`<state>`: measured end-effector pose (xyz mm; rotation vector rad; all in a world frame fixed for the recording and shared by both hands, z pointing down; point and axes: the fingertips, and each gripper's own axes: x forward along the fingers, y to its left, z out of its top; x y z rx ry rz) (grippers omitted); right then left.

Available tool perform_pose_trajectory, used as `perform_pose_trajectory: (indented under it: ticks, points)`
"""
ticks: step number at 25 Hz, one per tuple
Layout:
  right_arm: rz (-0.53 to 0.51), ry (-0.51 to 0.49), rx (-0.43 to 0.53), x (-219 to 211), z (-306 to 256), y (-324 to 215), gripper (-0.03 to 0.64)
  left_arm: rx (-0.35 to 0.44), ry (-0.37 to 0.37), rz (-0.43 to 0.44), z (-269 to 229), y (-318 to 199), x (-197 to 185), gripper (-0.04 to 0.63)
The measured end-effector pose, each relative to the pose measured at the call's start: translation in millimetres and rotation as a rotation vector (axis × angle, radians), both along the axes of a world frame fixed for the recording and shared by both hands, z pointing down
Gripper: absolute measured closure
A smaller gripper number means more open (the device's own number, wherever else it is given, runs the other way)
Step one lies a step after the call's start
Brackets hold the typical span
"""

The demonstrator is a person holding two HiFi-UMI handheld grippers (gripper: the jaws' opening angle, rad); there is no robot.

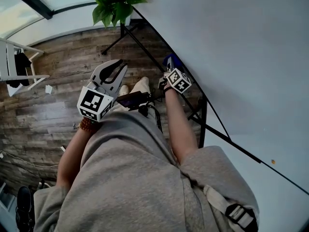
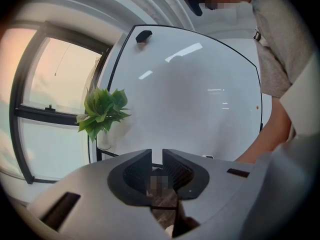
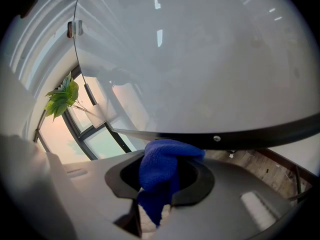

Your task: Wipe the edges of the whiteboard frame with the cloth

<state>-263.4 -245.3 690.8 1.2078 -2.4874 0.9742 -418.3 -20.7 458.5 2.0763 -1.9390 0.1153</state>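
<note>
Head view, whiteboard [image 1: 231, 57]: fills the right side.
Frame [image 3: 260, 132]: dark bar along the board's lower edge.
Left gripper [image 2: 156, 156]: jaws drawn together, empty, apart from the board.
Right gripper [image 1: 170, 66]: clamped on the cloth.
Cloth [image 3: 160, 161]: blue, bunched between the jaws, up against the frame.

No word, number or brand name can be read in any view. Only black-and-white square markers [image 1: 94, 102] are seen, which are patterns and not letters. They are printed on the cube of the left gripper [image 1: 117, 66] and on the cube of the right gripper [image 1: 169, 62]
</note>
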Motion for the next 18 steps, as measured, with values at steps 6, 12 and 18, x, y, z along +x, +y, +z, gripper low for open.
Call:
perform_pose_trajectory:
  ticks: [6,12,18]
  points:
    - [-0.012,-0.01,0.0,-7,0,-2,0.491,-0.003,-0.006,-0.024,-1,4,-6,0.526]
    - [-0.014,-0.028,-0.001,-18,-1,-2,0.491,-0.007,-0.014,-0.038,-1,7,-9,0.527]
    - [-0.03,-0.045,0.002,-27,-2,-4,0.491,-0.017,-0.021,-0.059,0,10,-13,0.528]
